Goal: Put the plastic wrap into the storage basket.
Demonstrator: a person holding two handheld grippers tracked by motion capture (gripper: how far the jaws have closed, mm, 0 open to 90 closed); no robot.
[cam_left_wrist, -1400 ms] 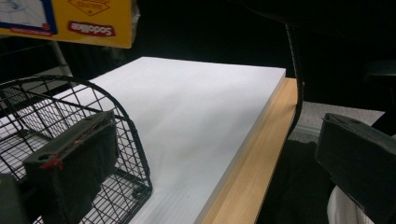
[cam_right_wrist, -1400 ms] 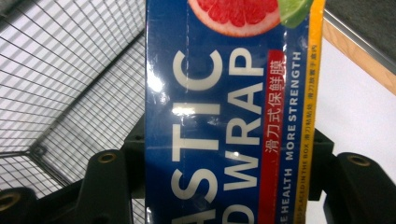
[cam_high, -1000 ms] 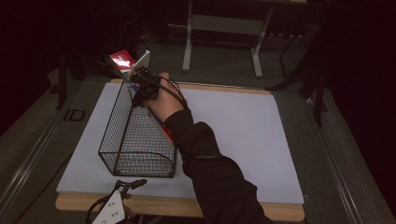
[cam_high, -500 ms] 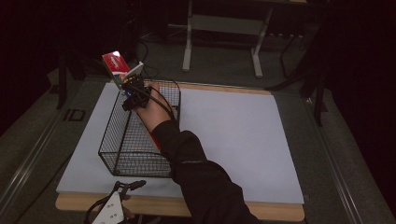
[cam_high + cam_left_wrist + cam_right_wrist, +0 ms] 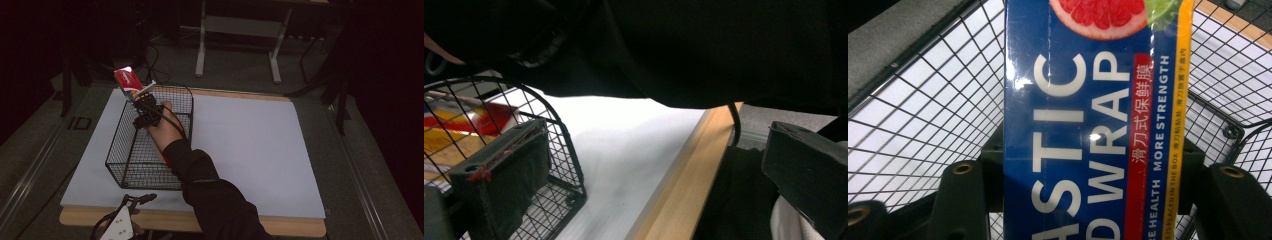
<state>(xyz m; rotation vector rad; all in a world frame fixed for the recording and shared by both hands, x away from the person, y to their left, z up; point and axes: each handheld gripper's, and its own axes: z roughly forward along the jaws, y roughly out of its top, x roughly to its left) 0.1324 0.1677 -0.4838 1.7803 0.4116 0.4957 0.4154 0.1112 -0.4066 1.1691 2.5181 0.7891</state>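
Evidently light and stiff but glossy-slick, the plastic wrap box (image 5: 1093, 125) sits clamped across its width in the right gripper (image 5: 142, 101) over the far end of the wire basket (image 5: 131, 176), while the left gripper (image 5: 654, 175) gapes empty at the near table edge (image 5: 684, 170).

Dim lab: bare worktable (image 5: 260, 150), metal stand (image 5: 240, 30)

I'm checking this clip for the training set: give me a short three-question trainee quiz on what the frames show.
1. True or false: the right claw is shut on the plastic wrap box.
2. Where is the box now? A) lying flat on the white sheet B) held over the far end of the wire basket C) on the floor
3. Fill in: the left claw, near the table's wooden front edge, holds ____.

Key: 1 true; 2 B; 3 nothing, its jaws stand apart with bare table between them.
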